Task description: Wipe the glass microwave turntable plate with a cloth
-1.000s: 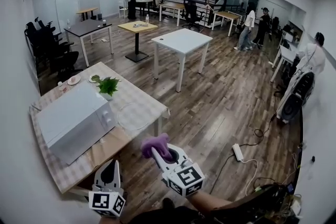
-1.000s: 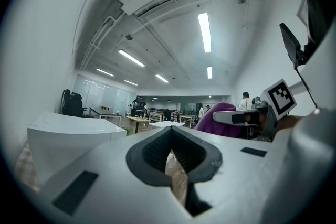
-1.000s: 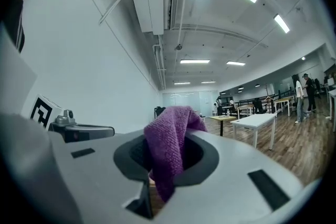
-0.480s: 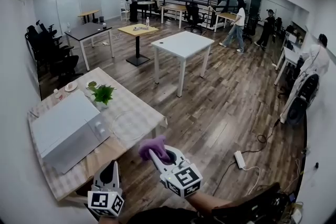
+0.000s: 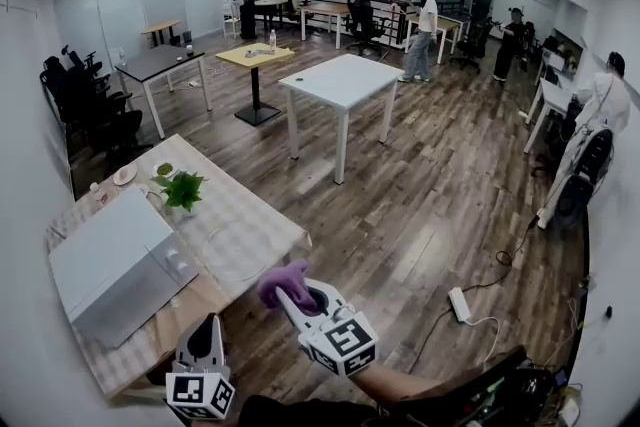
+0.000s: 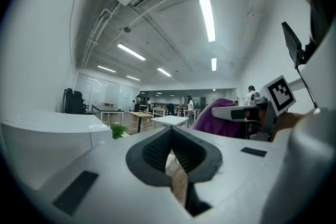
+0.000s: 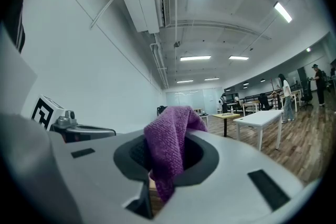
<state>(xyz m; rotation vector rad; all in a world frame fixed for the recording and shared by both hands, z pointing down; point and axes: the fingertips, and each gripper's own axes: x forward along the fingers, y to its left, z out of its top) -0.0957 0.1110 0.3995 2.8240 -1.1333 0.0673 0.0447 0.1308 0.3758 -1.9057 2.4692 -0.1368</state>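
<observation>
Purple cloth [image 5: 281, 282] is clamped in the right hand-held gripper [image 5: 297, 301], bunched over its jaw tips and hanging between them. The left hand-held gripper [image 5: 208, 327] sits just left of it, jaws together with nothing between them. Both hang off the near edge of the desk [image 5: 275, 227].

Ahead and left of both hand-held grippers lie:
- one white microwave [image 5: 112, 265], directly beyond the left hand-held gripper;
- one glass turntable plate [image 5: 228, 237], a faint round outline flat on the checked desk cover, right of the microwave and apart from the cloth;
- one potted plant [image 5: 182, 188], beyond the plate;
- two small dishes [image 5: 125, 175], at the far corner.

One white table [image 5: 342, 78] stands well beyond.
</observation>
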